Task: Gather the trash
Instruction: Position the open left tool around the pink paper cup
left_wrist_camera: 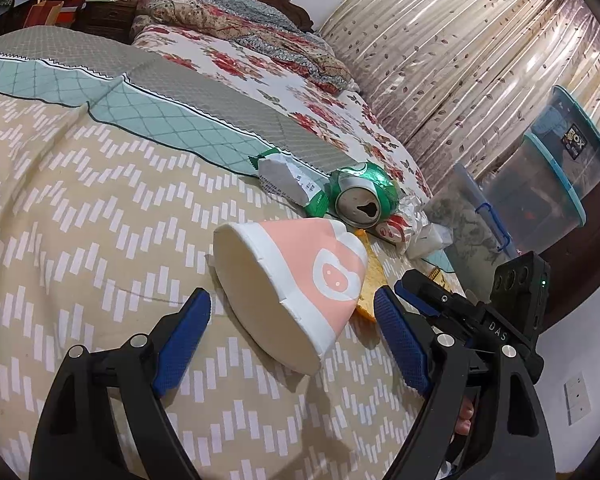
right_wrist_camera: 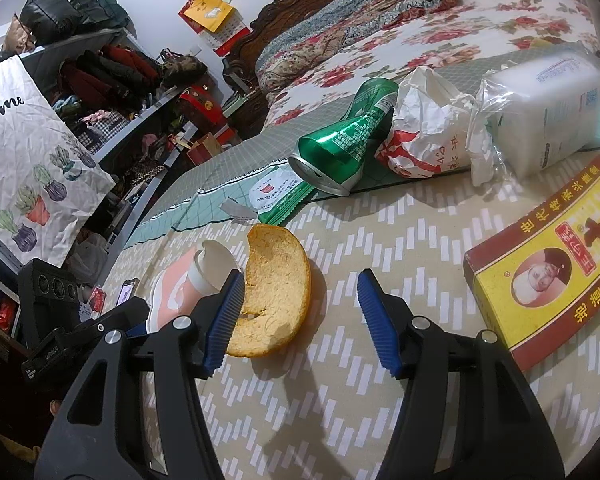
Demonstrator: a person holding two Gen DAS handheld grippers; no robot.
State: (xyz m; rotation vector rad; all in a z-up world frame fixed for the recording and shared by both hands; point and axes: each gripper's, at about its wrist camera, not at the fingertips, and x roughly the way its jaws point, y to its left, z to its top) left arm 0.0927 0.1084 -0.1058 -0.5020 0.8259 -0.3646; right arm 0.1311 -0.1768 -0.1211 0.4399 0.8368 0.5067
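Observation:
A pink and white paper cup (left_wrist_camera: 296, 280) lies on its side on the beige patterned bedcover (left_wrist_camera: 80, 220). My left gripper (left_wrist_camera: 292, 308) is open, its blue fingers on either side of the cup without touching it. An orange peel (right_wrist_camera: 278, 292) lies on the cover between the fingers of my open right gripper (right_wrist_camera: 302, 284), close to the left finger. The cup (right_wrist_camera: 188, 284) shows left of it. A crushed green can (left_wrist_camera: 360, 196) (right_wrist_camera: 344, 148), a green wrapper (left_wrist_camera: 292, 184) (right_wrist_camera: 280, 196) and a crumpled red-and-white paper bag (right_wrist_camera: 424, 136) lie beyond.
A yellow and red box (right_wrist_camera: 548, 264) lies at the right. A clear plastic pack (right_wrist_camera: 548, 112) lies behind it. Plastic storage bins (left_wrist_camera: 556, 184) stand beside the bed by the curtain. Cluttered shelves (right_wrist_camera: 112, 92) stand to the left.

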